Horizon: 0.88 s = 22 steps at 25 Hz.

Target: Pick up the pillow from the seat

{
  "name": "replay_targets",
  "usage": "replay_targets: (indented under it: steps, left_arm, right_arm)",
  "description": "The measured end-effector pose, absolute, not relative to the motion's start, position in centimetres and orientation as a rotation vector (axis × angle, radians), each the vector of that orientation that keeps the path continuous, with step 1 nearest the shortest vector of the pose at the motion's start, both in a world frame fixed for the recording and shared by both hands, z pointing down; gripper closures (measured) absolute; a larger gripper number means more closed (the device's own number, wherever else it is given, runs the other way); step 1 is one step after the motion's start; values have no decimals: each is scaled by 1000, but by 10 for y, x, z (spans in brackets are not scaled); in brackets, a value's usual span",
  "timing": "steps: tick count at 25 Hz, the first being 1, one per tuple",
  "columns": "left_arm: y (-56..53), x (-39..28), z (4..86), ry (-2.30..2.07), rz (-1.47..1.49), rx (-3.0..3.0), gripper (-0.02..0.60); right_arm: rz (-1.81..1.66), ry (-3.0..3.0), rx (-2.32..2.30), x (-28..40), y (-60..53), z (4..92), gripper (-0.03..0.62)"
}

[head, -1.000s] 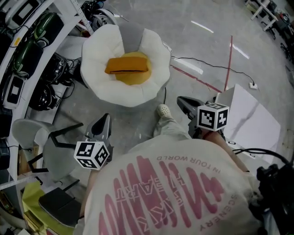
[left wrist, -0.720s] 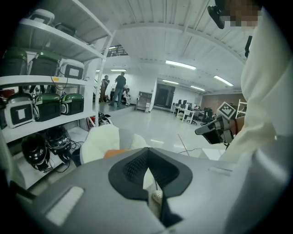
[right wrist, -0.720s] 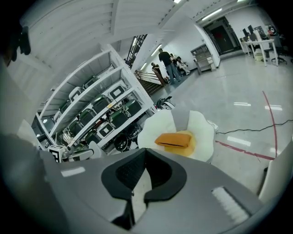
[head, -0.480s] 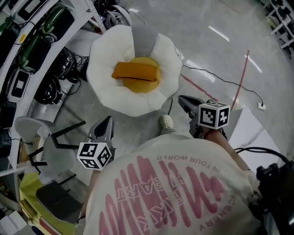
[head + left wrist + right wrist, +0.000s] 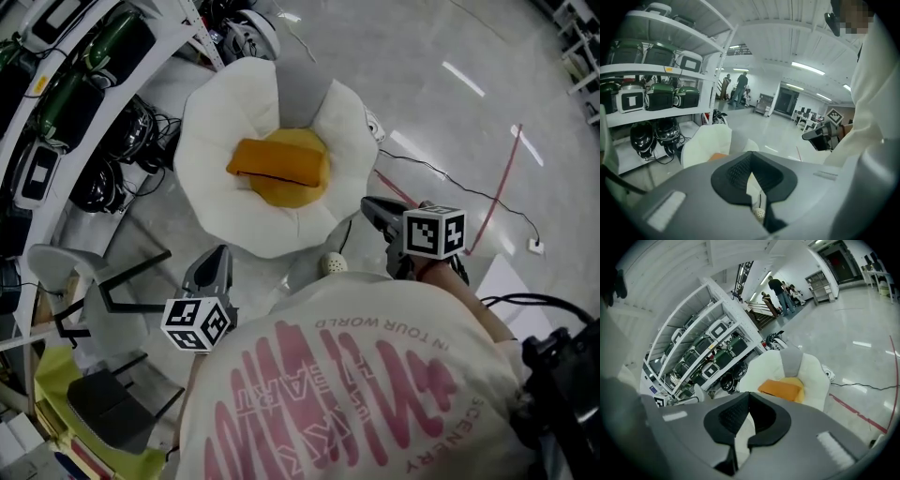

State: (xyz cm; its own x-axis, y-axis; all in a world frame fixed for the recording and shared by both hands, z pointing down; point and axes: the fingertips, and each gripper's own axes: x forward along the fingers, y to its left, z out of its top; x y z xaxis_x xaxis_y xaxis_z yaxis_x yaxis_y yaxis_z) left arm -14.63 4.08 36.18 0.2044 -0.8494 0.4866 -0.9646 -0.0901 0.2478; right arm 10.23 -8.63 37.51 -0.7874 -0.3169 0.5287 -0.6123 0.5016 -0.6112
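Pillow point(image 5: 278, 166), orange: one. Seat point(image 5: 217, 183), white: one. Grippers: two, a left gripper point(image 5: 217, 257) and a right gripper point(image 5: 373, 208). Shelf rack point(image 5: 656, 70): one. Shoe point(image 5: 331, 264): one. Shirt point(image 5: 356, 394): one.

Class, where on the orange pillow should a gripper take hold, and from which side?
Probably take the pillow by its near long edge, from the front of the seat: it lies flat, that edge is exposed, and the backrest blocks the far side.
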Motion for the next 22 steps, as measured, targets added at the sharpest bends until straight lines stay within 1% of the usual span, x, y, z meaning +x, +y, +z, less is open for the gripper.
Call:
replay_targets:
  steps: [11,17,22]
  left_arm:
    - [0,-140,385,-1703,300,1838,565]
    - [-13,-110,439,-1579,342,1737,565]
    - [-37,-106,480,-1538,353,1718,565]
  right_arm:
    - [1214,-2370,614,88,-144,397,589]
    - [1378,-2263,614,86,-163,465,589]
    - [1484,-2181,687,90,-185,536,589]
